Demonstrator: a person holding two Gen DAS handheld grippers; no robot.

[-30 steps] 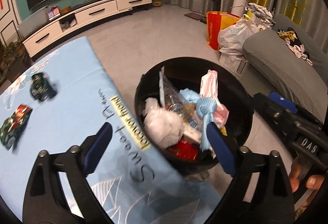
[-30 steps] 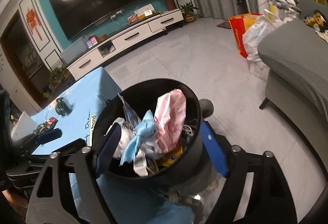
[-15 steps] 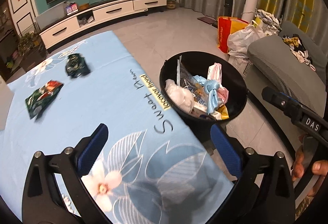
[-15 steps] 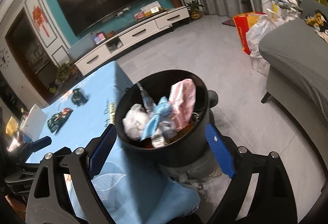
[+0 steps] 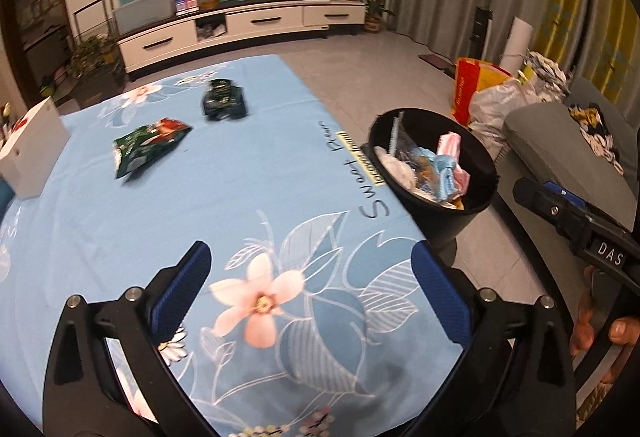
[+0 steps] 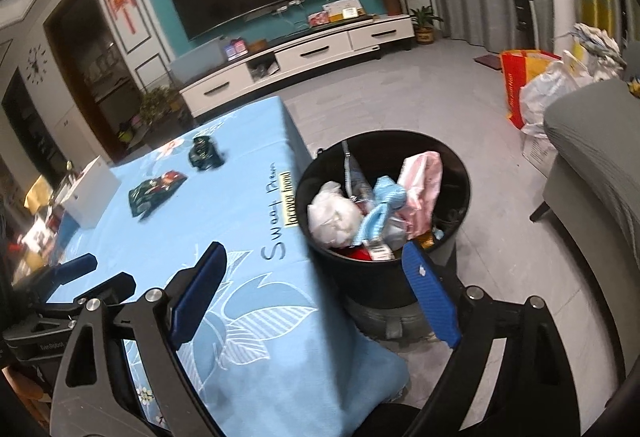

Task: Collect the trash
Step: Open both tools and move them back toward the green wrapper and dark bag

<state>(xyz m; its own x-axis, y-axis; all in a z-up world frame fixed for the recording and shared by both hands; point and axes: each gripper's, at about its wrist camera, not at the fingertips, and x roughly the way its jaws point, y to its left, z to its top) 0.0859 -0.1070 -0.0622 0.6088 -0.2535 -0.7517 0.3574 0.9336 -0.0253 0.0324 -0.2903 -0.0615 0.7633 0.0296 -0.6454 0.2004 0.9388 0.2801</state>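
A black bin (image 5: 478,161) (image 6: 460,173) full of trash stands on the floor against the table's right edge. Two wrappers lie on the light-blue flowered tablecloth (image 5: 200,205) (image 6: 248,221): a green-and-red one (image 5: 148,147) (image 6: 154,189) and a dark green one (image 5: 224,99) (image 6: 204,153) farther back. My left gripper (image 5: 310,257) hangs open and empty over the near part of the cloth, well short of both wrappers. My right gripper (image 6: 314,251) is open and empty too, over the table's corner beside the bin.
A white box (image 5: 32,149) (image 6: 92,193) sits at the table's left edge. A grey sofa (image 5: 560,141) (image 6: 592,141) stands right of the bin, with bags (image 5: 492,93) on the floor behind. A hand (image 5: 600,325) grips the right tool. A TV cabinet (image 5: 240,25) lines the far wall.
Both grippers have drawn back from above the bin and risen. The bin now sits smaller and to the right, and the table with its two wrappers fills more of both views.
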